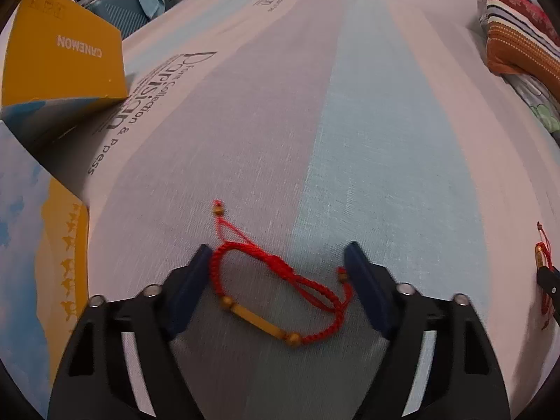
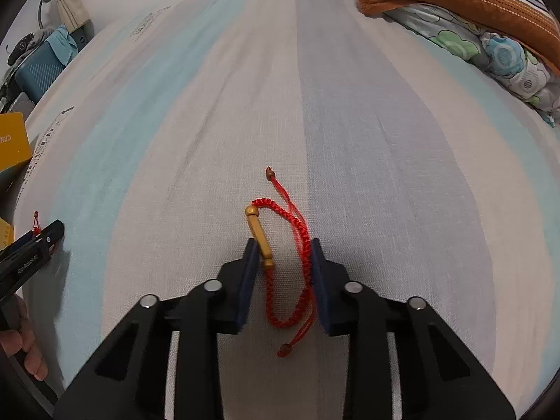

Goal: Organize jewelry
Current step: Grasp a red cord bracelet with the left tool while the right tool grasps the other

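Observation:
Two red braided cord bracelets with gold tube beads lie on a striped bedsheet. In the left wrist view, one bracelet [image 1: 276, 287] lies flat between the wide-open fingers of my left gripper [image 1: 278, 255]. In the right wrist view, the other bracelet [image 2: 287, 262] lies between the fingers of my right gripper [image 2: 281, 248], which are half closed around it; the left pad touches its gold tube [image 2: 259, 236]. The right gripper's tip and its bracelet [image 1: 542, 262] show at the left view's right edge. The left gripper [image 2: 42, 238] shows at the right view's left edge.
An open yellow and blue box [image 1: 63, 56] with a raised lid stands at the left on the sheet [image 1: 350, 122]; its corner shows in the right view [image 2: 12, 140]. Folded blankets and pillows [image 2: 472, 10] lie at the far right. A blue suitcase [image 1: 119, 10] stands beyond the bed.

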`<state>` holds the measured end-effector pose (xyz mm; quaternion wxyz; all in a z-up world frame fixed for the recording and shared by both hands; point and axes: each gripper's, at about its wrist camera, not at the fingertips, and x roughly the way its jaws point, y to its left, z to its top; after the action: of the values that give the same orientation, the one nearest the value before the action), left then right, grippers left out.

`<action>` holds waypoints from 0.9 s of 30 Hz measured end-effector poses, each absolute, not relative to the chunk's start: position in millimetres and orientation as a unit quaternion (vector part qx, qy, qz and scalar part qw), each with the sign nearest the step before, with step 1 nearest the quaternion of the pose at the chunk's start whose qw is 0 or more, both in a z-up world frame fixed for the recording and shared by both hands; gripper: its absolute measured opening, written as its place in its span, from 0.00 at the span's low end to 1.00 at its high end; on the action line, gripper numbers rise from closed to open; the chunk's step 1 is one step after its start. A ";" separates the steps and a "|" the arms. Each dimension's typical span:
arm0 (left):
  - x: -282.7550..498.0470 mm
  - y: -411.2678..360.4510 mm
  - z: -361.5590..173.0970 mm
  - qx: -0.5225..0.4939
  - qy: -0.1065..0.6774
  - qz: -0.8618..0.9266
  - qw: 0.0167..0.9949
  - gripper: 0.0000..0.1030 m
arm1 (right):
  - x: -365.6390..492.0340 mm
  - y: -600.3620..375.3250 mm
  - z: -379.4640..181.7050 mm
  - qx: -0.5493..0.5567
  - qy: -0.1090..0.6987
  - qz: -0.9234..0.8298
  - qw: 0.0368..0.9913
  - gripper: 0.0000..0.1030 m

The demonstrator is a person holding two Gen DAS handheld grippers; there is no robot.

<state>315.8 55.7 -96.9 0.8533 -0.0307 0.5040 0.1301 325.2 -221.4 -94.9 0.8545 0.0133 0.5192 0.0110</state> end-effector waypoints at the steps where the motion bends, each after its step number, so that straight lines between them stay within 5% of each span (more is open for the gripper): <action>1: 315.0 55.5 -96.0 -0.032 0.505 0.128 0.853 0.62 | 324.8 -221.7 -94.7 0.014 0.519 0.011 0.854 0.22; 13: 305.2 52.7 -86.3 -0.063 0.516 0.086 0.850 0.05 | 320.4 -223.4 -92.0 0.022 0.519 0.008 0.854 0.08; 27: 287.5 46.8 -62.6 -0.057 0.505 0.053 0.859 0.05 | 307.6 -221.5 -72.7 0.026 0.505 0.005 0.862 0.07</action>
<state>287.5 46.8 -62.6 0.8593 -0.0574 0.5054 0.0531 307.6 -221.5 -72.7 0.8625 0.0263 0.5054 0.0046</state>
